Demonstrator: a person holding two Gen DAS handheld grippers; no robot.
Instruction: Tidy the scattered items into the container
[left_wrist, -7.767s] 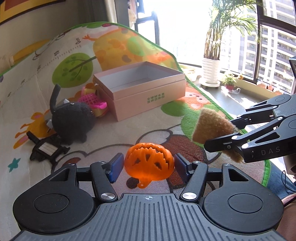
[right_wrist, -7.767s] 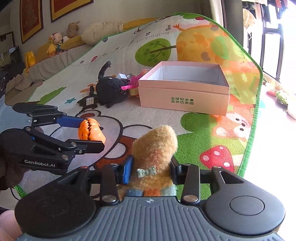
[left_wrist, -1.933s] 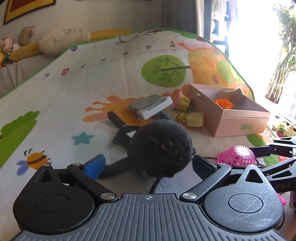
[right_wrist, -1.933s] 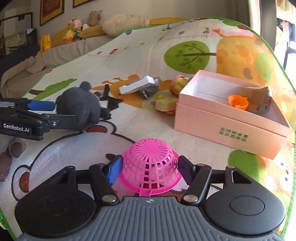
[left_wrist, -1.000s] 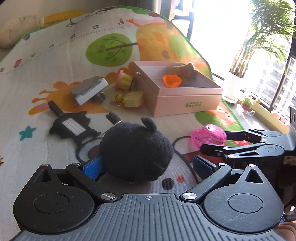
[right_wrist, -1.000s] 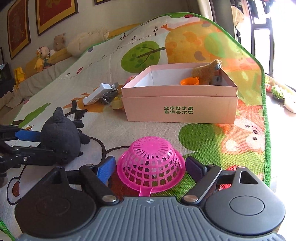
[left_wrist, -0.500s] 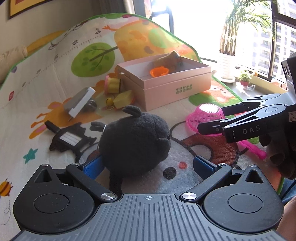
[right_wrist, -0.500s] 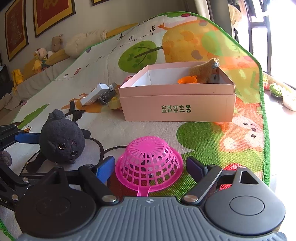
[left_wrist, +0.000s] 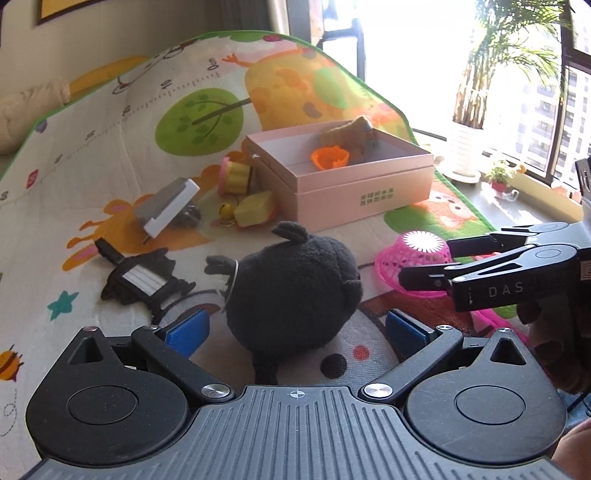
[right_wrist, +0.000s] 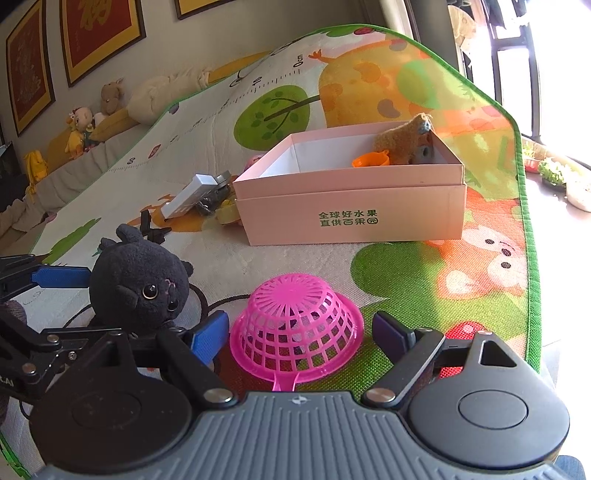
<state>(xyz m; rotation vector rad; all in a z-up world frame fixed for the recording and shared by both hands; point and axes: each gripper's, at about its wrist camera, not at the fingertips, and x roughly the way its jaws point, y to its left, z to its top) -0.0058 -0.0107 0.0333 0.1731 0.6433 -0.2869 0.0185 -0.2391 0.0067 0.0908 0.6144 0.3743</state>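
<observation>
Left gripper (left_wrist: 295, 328) spread wide around black plush (left_wrist: 295, 291), pads apart from it, right gripper (right_wrist: 299, 334) wide open astride upturned pink basket (right_wrist: 295, 325) on play mat (right_wrist: 406, 273), pink box (right_wrist: 351, 218) beyond, well apart

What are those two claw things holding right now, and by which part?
Nothing is gripped. The left gripper brackets the black plush; the right gripper brackets the pink basket, pads apart from both.

Bright sun pours through tall windows (left_wrist: 576, 110) past a potted palm (left_wrist: 469, 122); framed pictures (right_wrist: 99, 33) hang on the beige wall (right_wrist: 229, 33) above a sofa (right_wrist: 74, 162) with plush toys
</observation>
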